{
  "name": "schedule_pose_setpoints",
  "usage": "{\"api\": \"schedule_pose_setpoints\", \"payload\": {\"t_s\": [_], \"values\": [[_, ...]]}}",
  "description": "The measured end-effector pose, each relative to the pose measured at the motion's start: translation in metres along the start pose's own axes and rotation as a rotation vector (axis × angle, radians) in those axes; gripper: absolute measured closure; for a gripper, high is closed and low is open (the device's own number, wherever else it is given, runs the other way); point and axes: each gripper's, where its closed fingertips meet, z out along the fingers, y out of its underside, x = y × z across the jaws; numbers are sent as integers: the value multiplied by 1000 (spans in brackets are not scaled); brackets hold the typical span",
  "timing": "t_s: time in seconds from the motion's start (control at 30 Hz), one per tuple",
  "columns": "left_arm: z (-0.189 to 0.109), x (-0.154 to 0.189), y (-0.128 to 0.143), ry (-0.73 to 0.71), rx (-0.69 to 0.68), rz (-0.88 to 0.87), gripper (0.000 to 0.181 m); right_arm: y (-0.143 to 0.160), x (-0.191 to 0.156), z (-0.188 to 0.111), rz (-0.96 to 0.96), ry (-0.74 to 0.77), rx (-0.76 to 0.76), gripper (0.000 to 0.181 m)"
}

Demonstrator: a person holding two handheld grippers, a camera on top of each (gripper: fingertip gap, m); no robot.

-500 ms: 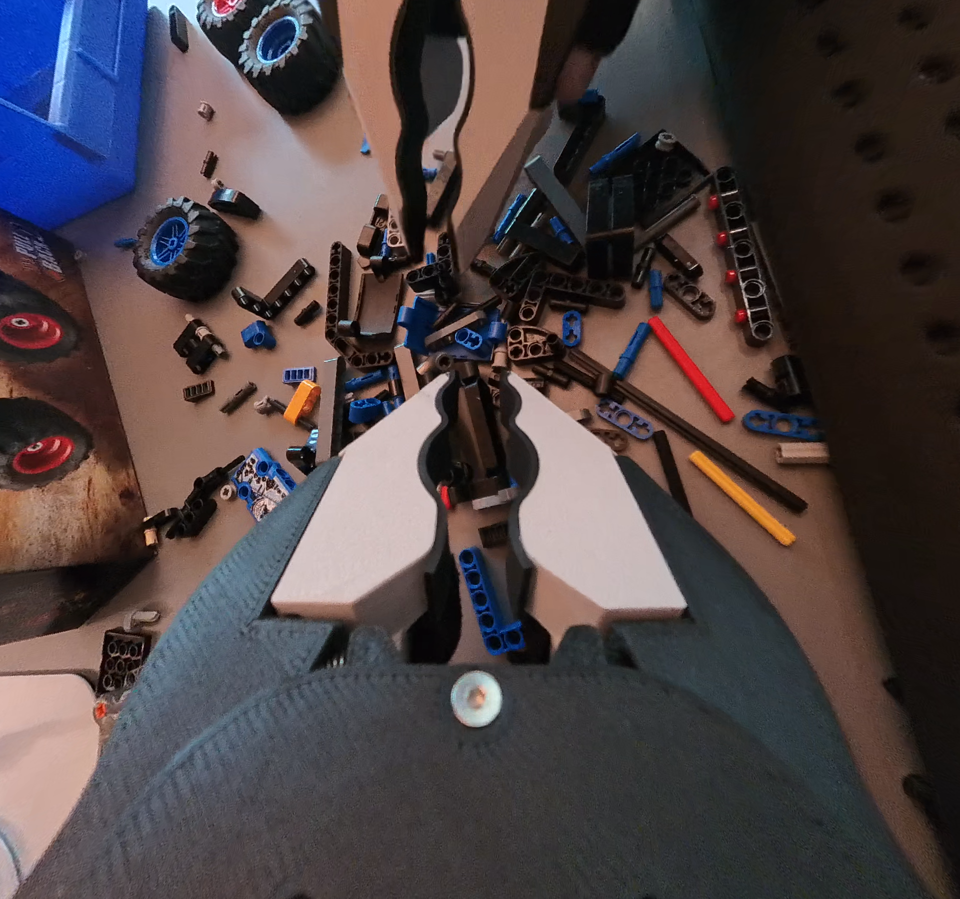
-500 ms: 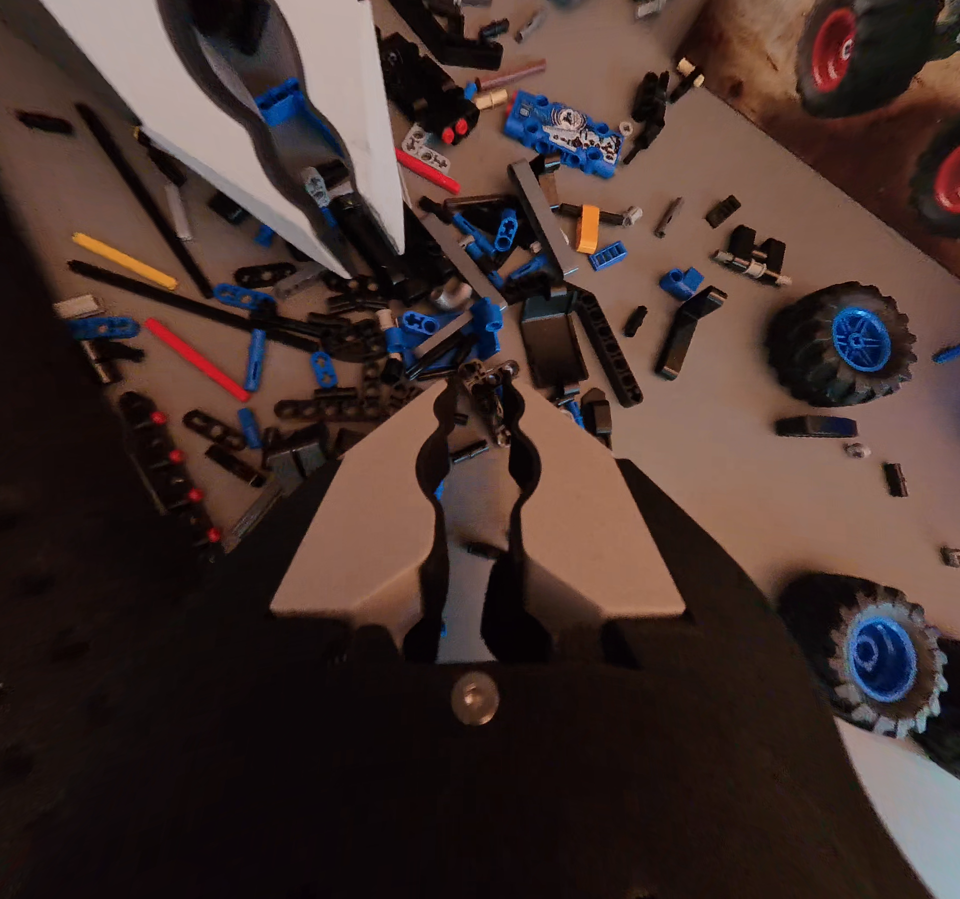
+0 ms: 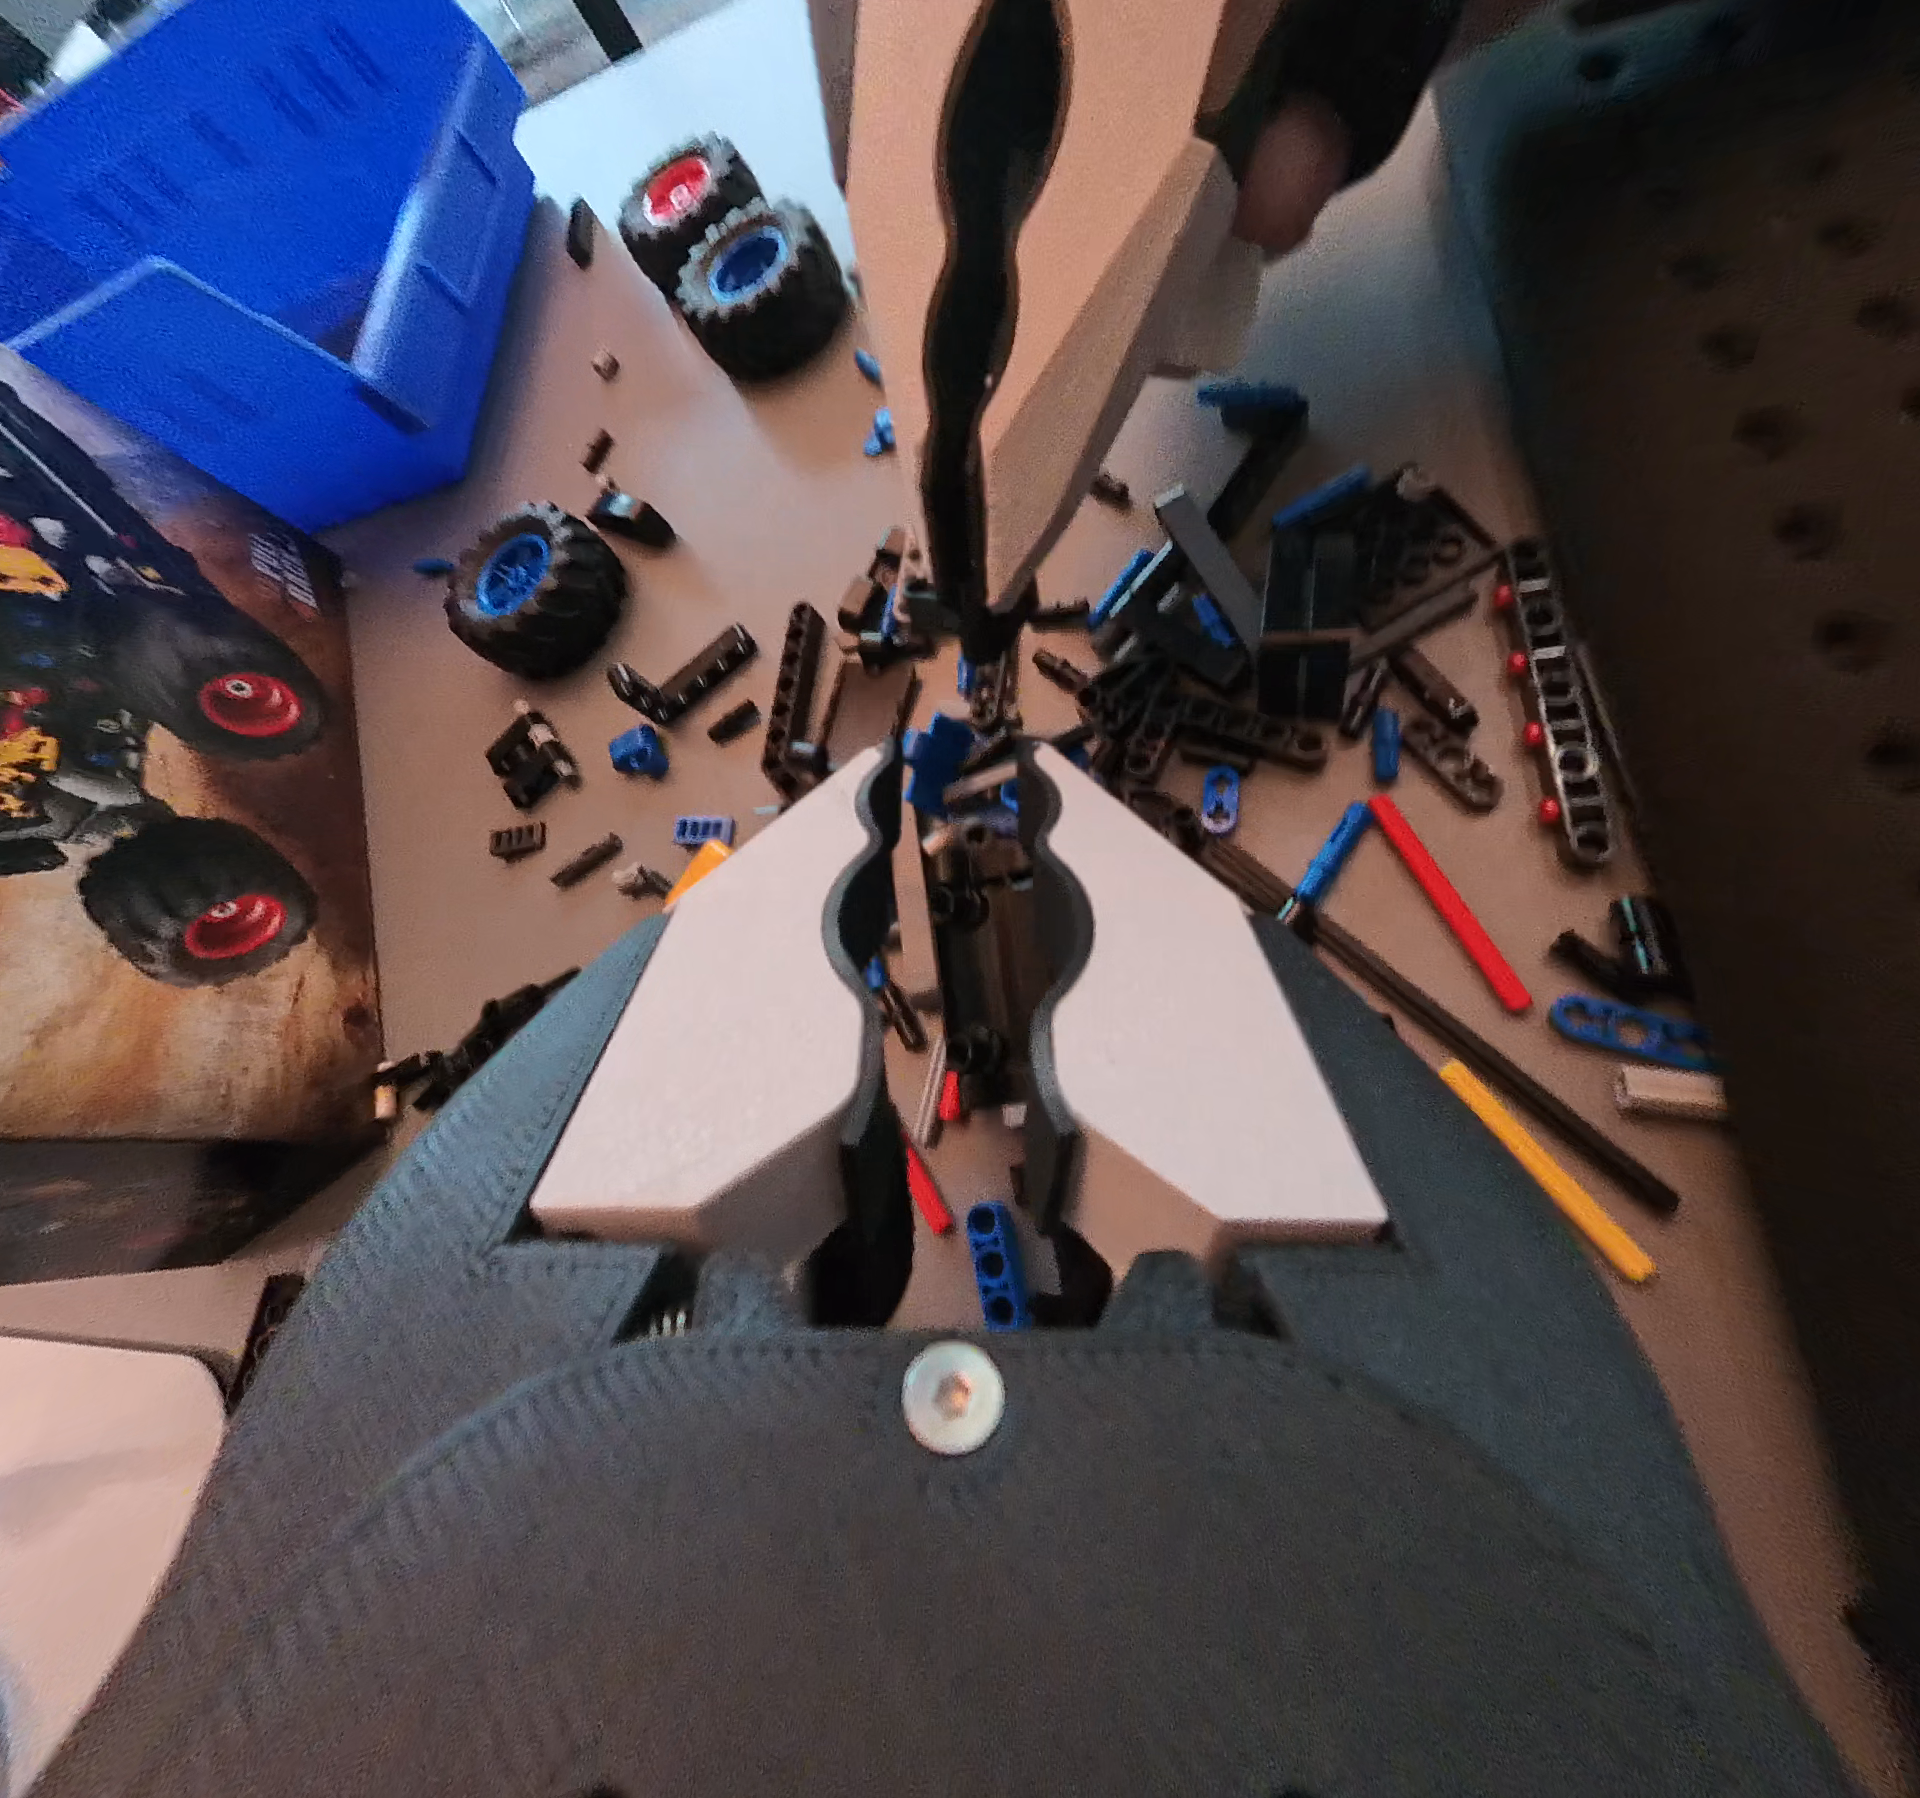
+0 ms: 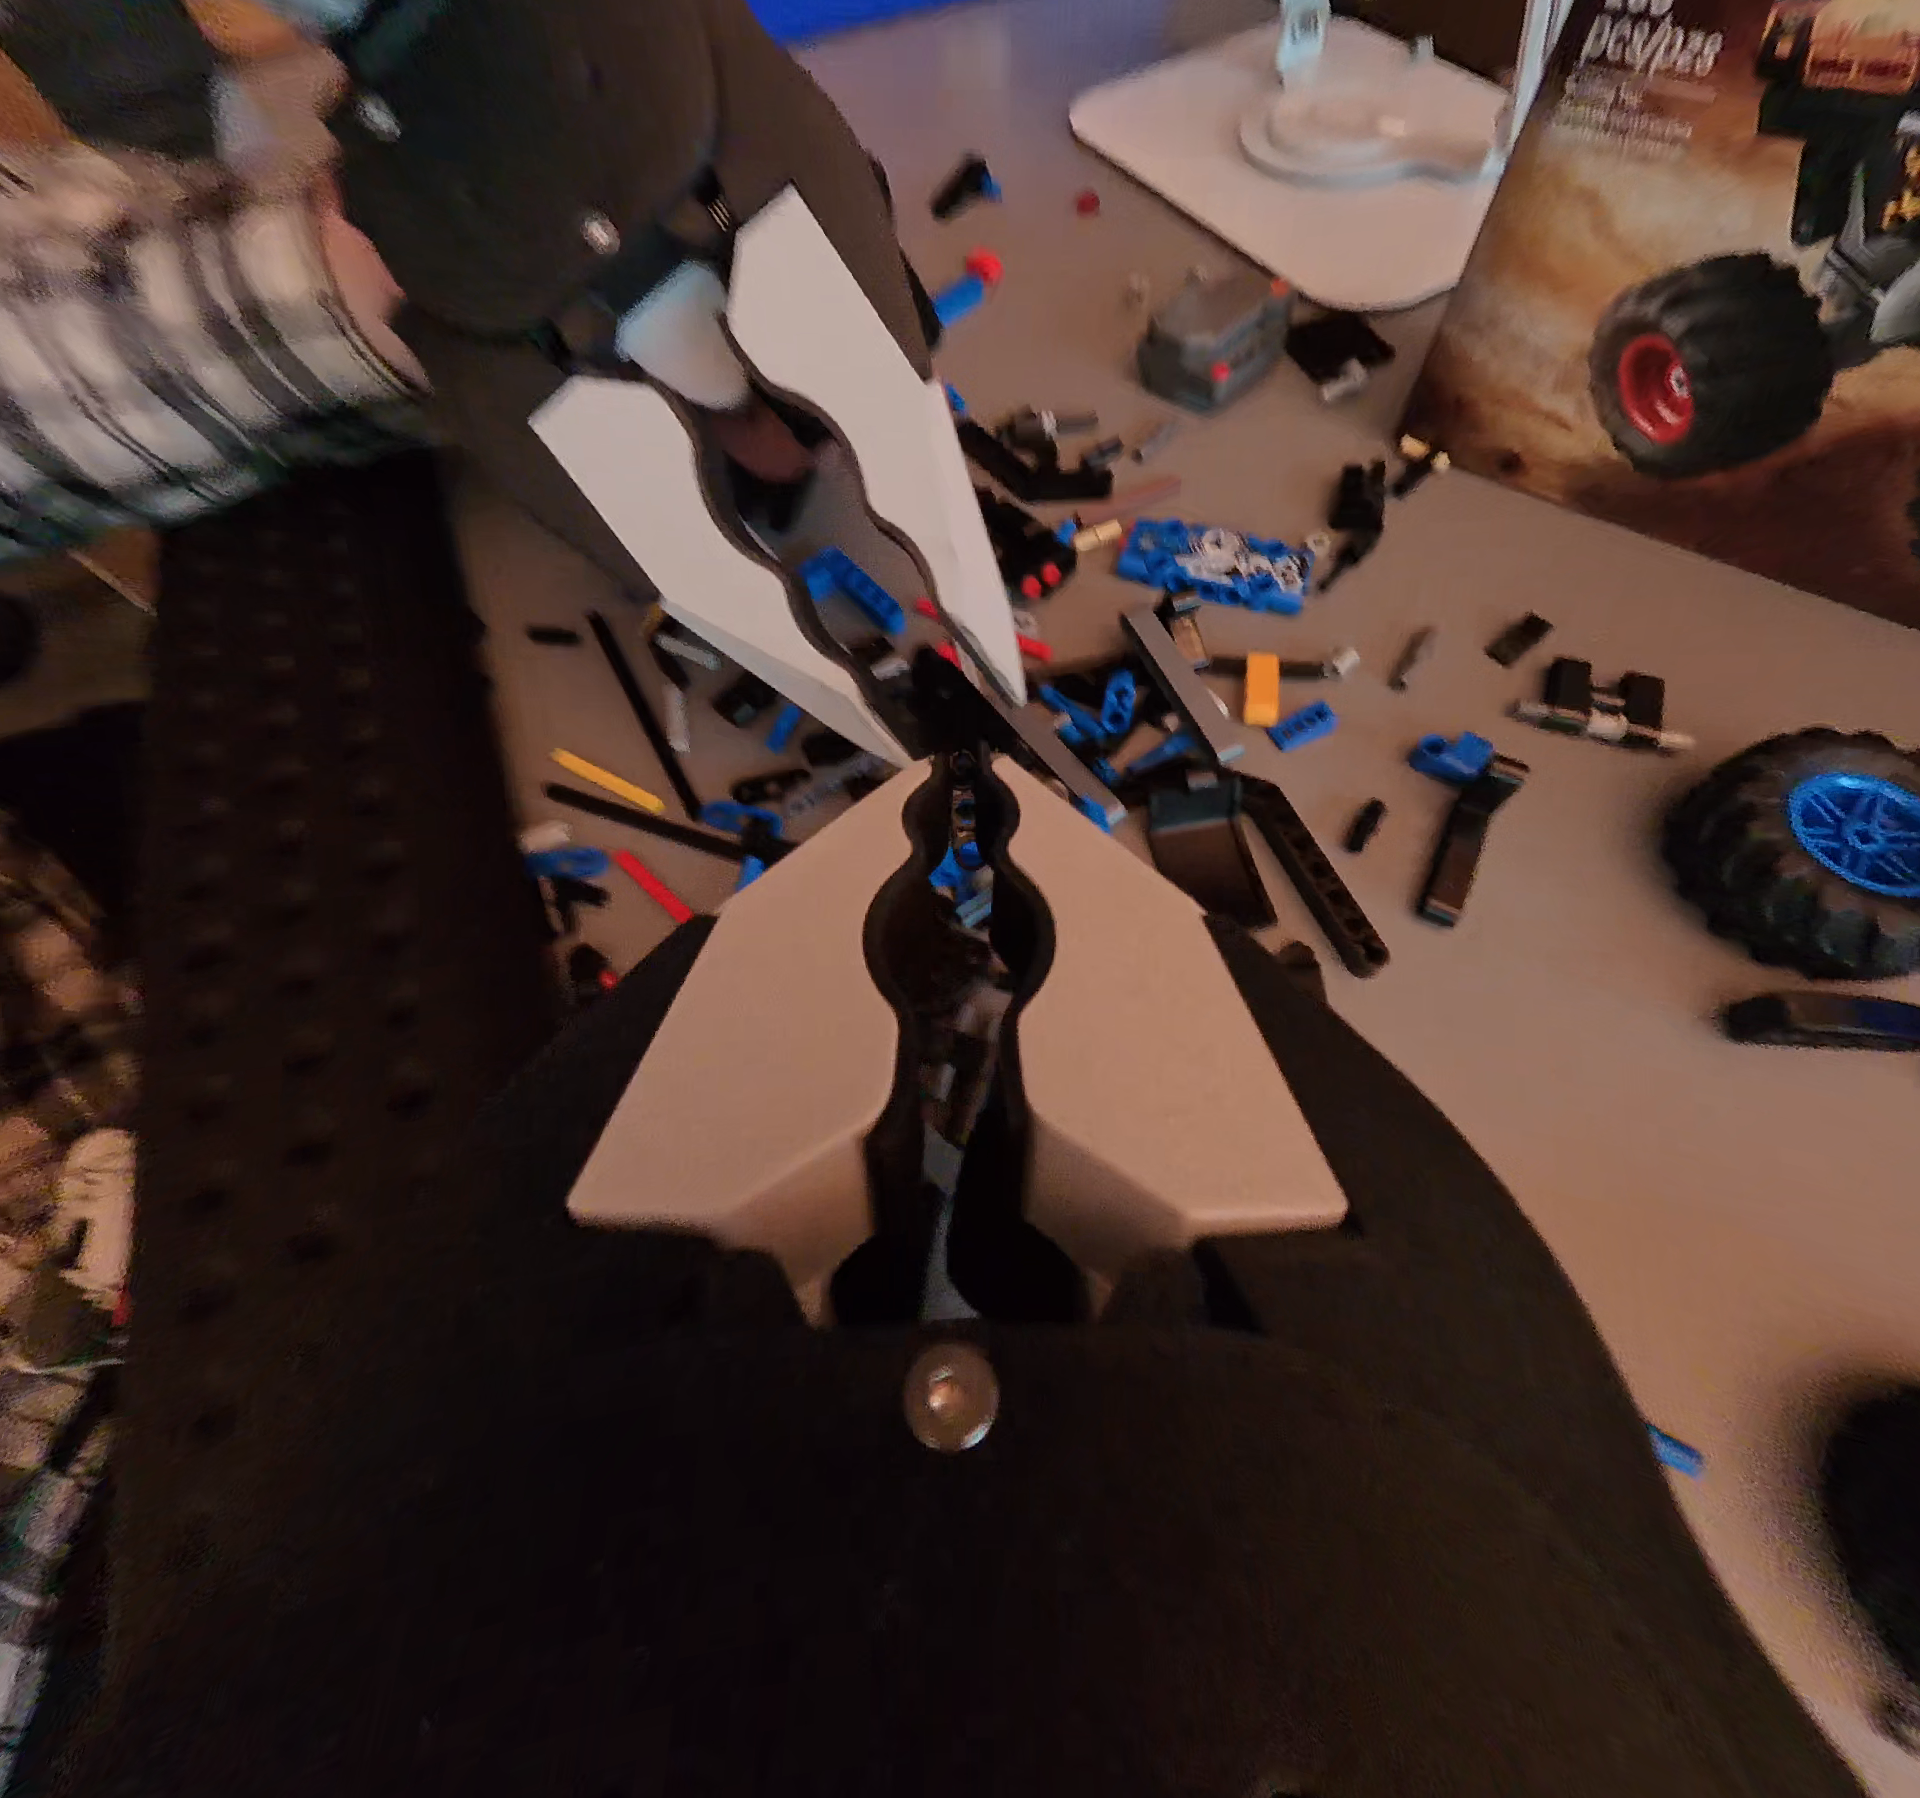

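**Two grippers tip to tip over scattered building parts**

Tan tabletop (image 3: pixel 727 460), cluttered, dim warm light, both views motion-blurred.

Nearest: left gripper (image 3: pixel 961 761), jaws drawn in to a narrow gap, clamped on a long black pinned assembly (image 3: pixel 971 959) that runs lengthwise between the fingers. Held along the fingers, probably so one end sticks out past the tips.

Right gripper (image 4: pixel 961 772) comes in from the opposite side. Its jaws are almost fully closed and pinch a small black part (image 4: pixel 954 798) right at the tips. A tip pinch looks like the only workable hold on something that small. The two sets of tips sit just beside each other above the pile. Cannot tell whether the two held pieces actually touch; it is too blurred.

Below them is a loose pile of parts (image 3: pixel 1195 709), black and blue beams and pins, spread flat rather than heaped, likely so each piece stays visible. A red rod (image 3: pixel 1449 901) and a yellow rod (image 3: pixel 1548 1172) lie off to one side, apart from the pile.

Further out:
- blue-hub tyre (image 3: pixel 535 590) lying alone
- pair of tyres (image 3: pixel 743 262) touching each other near the table edge, one with a red hub and one with a blue
- printed truck box (image 3: pixel 156 917), standing upright in the right wrist view
- blue bin (image 3: pixel 260 221) behind the box
- white stand base (image 4: pixel 1278 179) at the far side

A plaid sleeve (image 4: pixel 156 346) shows behind the left gripper.
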Motion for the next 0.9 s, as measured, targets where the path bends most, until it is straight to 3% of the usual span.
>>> {"api": "schedule_pose_setpoints", "payload": {"t_s": [0.1,0.2,0.33,0.47,0.6,0.9], "values": [[-4,2,-21,5,106,-28,158,-17,-12,-7,42,-63,109,179],[-8,4,-31,3,151,-10,173,-28,-17,-11,67,-93,186,179],[-13,6,-39,34,209,-43,178,-35,-21,-17,75,-122,244,180],[-15,18,-45,130,249,-94,156,-35,-22,-21,95,-155,276,180],[-18,19,-48,154,277,-119,164,-35,-27,-24,90,-192,294,180],[-24,19,-52,195,311,-181,157,-38,-32,-28,85,-232,328,180]]}}
